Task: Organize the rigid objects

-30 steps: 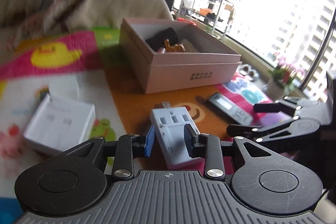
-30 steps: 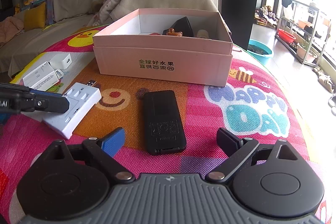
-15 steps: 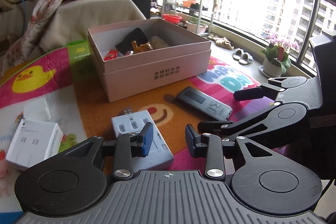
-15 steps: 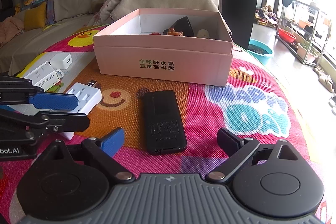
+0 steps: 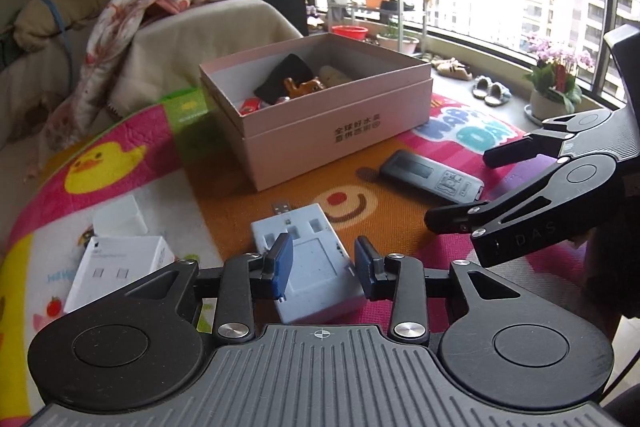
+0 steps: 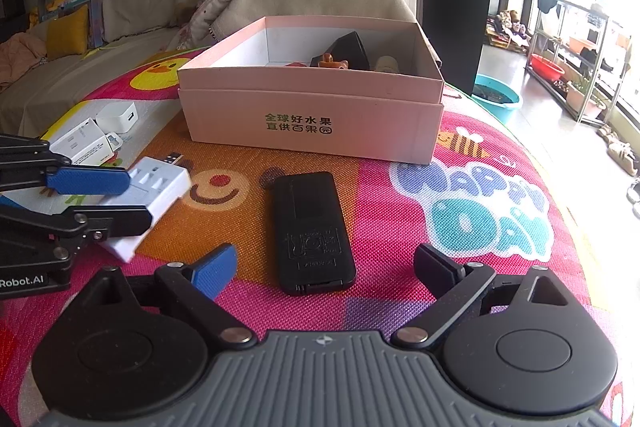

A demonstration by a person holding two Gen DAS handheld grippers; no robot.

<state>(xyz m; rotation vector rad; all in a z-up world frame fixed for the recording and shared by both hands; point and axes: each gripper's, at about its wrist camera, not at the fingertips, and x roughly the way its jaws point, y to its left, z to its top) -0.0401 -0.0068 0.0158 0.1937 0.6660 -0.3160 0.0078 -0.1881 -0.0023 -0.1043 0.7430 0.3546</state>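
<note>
my left gripper (image 5: 323,263) now has its jaws spread and set either side of the white charger (image 5: 308,263), which a second ago lay skewed between them and half a second ago sat off to one side. the pads look just beside its flanks; whether they touch i cannot tell. the charger lies flat on the play mat (image 5: 404,211), near the front wall of the pink box (image 5: 340,131), plug end toward the box. finding: alignment is corrected, so closing on the charger seems the next step, then a lift into the box. my right gripper (image 6: 325,267) has not moved; its jaws are spread wide over the near end of the black remote (image 6: 310,227), which lies in front of the box, untouched. the small white carton (image 5: 120,267) waits left of the charger.
</note>
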